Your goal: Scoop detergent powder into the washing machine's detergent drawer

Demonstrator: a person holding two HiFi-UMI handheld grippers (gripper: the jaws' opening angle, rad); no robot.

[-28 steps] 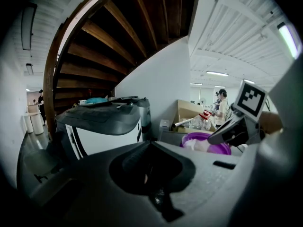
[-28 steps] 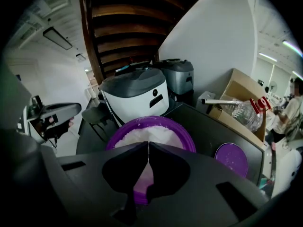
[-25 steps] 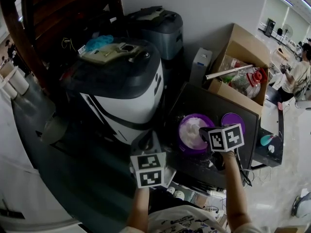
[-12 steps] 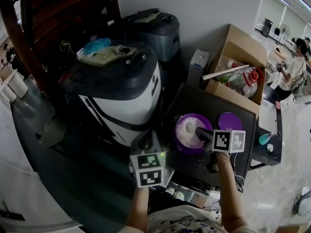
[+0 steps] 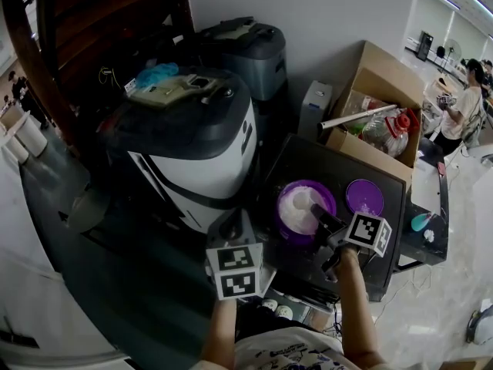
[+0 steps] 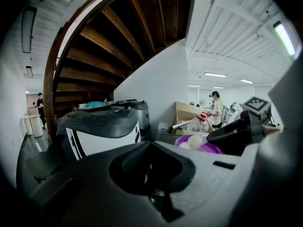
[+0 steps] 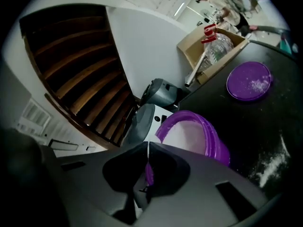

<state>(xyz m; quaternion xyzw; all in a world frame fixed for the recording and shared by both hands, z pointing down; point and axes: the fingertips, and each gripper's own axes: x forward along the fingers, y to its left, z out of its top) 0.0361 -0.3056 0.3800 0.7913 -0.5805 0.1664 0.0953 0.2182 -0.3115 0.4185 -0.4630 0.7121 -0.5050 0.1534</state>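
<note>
Two tools, two machines, one tub, one lid, one scoop. Low and left of centre in the head view, the left tool [image 5: 230,223] points up the frame toward the white-and-dark washing machine [image 5: 192,141]. Its forearm rises straight from the bottom edge, and its jaws are pressed together with nothing seen between them. A second, grey machine [image 5: 248,43] stands behind, at upper centre. Right of centre, on the black tabletop [image 5: 308,156], sits the purple tub [image 7: 215,148] of white powder (open). Its purple lid [image 5: 364,196] lies flat just to its right. The right tool [image 5: 317,216] is angled in from the lower right on a slanted forearm. Its jaws are clamped on the handle of the purple scoop [image 7: 147,173], whose long axis runs up-left, far end over the powder in the tub.
</note>
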